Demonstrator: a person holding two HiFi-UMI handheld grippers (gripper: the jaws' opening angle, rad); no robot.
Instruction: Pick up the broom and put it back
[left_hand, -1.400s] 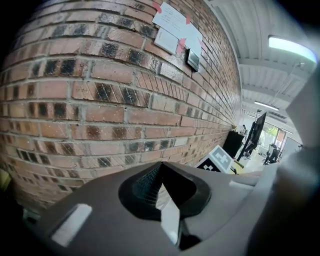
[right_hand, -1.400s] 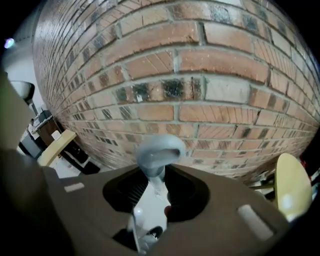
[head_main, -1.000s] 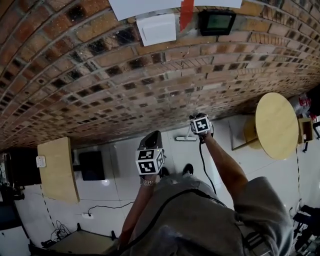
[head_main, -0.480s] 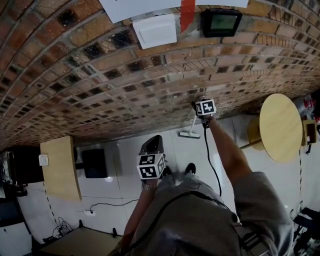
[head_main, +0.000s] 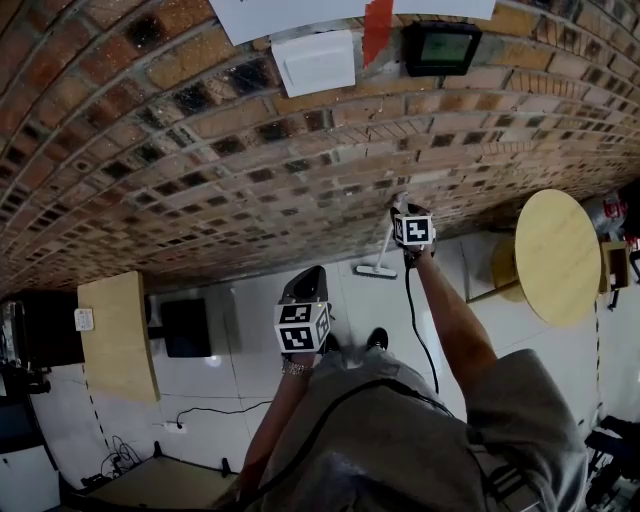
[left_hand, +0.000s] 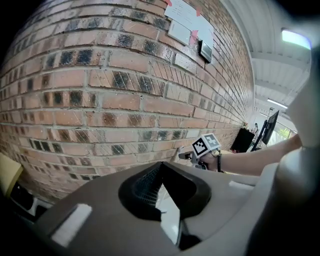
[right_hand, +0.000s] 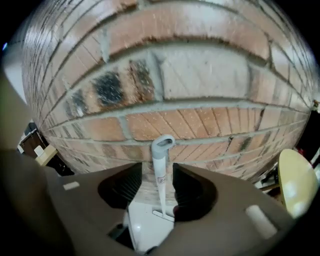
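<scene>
A white broom stands upright on the tiled floor, its handle top leaning on the brick wall. My right gripper is at the top of the handle. In the right gripper view the broom handle rises between the jaws of the right gripper with a gap on each side; the jaws are closing and the pads do not touch it. My left gripper hangs lower and to the left, apart from the broom. In its own view the left gripper is shut and holds nothing.
A round wooden table stands at the right, close to the wall. At the left are a wooden cabinet and a black box. A white panel and a dark screen hang on the wall. A cable lies on the floor.
My right gripper rose toward the wall and then drew back a little. The broom handle has come into view, leaning on the bricks. The left gripper has not moved.
</scene>
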